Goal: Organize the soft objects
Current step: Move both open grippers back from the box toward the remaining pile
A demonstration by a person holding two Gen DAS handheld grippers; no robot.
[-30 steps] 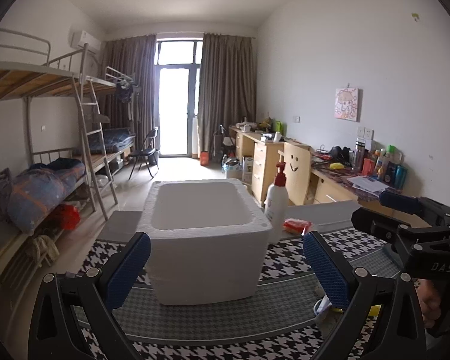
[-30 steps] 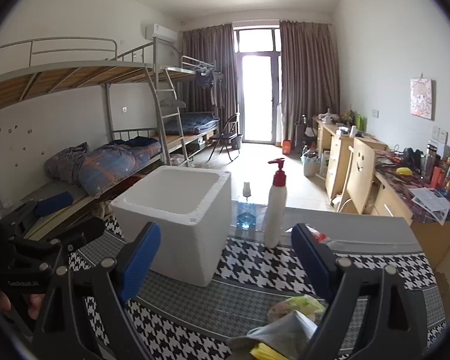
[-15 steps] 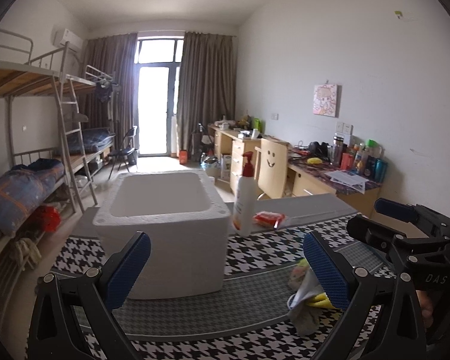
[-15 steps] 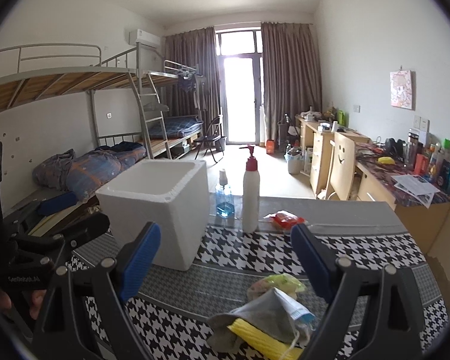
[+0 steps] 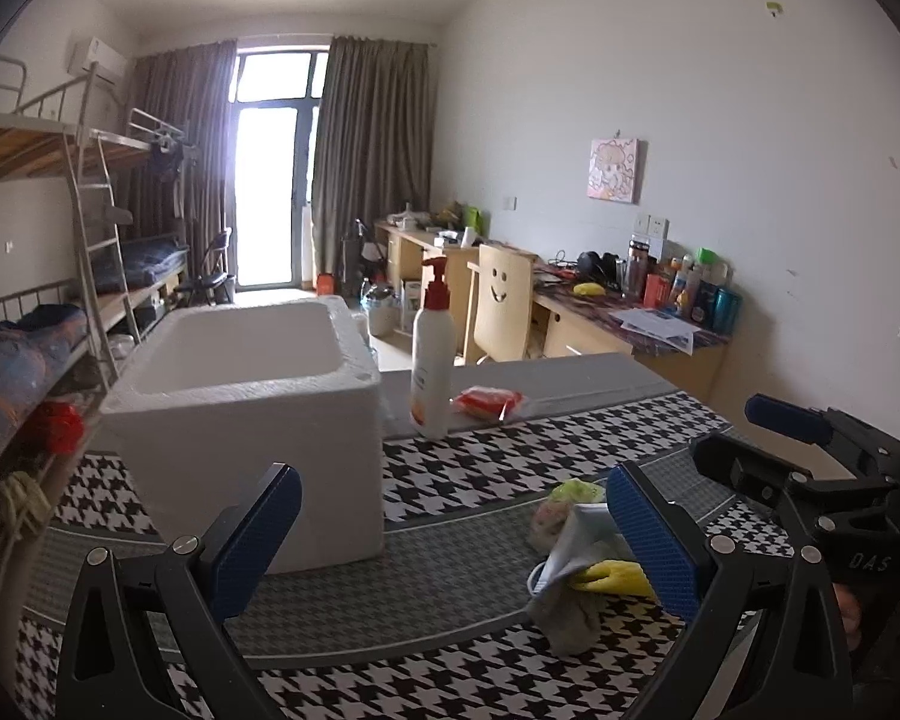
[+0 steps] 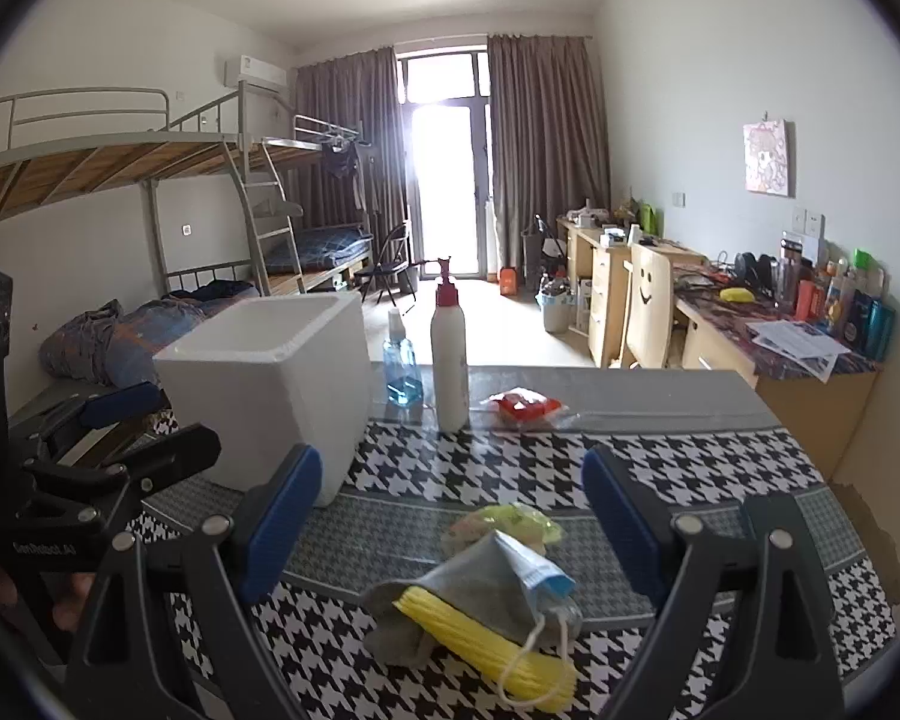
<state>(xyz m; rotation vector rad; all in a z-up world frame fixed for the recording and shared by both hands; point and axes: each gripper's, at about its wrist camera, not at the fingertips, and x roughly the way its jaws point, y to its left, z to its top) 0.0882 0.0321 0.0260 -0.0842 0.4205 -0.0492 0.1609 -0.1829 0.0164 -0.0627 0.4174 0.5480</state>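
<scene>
Soft pile (image 6: 480,606) lies ahead between the right gripper's (image 6: 450,516) spread, empty jaws; left gripper (image 5: 450,540), likewise spread, has it off to its right.

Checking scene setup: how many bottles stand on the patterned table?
2: a white pump bottle mid-table at the back, and a blue liquid bottle just left of it, beside the foam box. None seems hidden.

tablecloth (image 6: 570,468): black-and-white houndstooth, grey bands
foam box (image 6: 270,384): white
pump bottle (image 6: 449,354): white, red pump
spray bottle (image 6: 401,369): blue liquid
packet (image 6: 525,405): red
cloth (image 6: 480,591): grey
sponge (image 6: 480,639): yellow
gripper pads (image 6: 282,516): blue
</scene>
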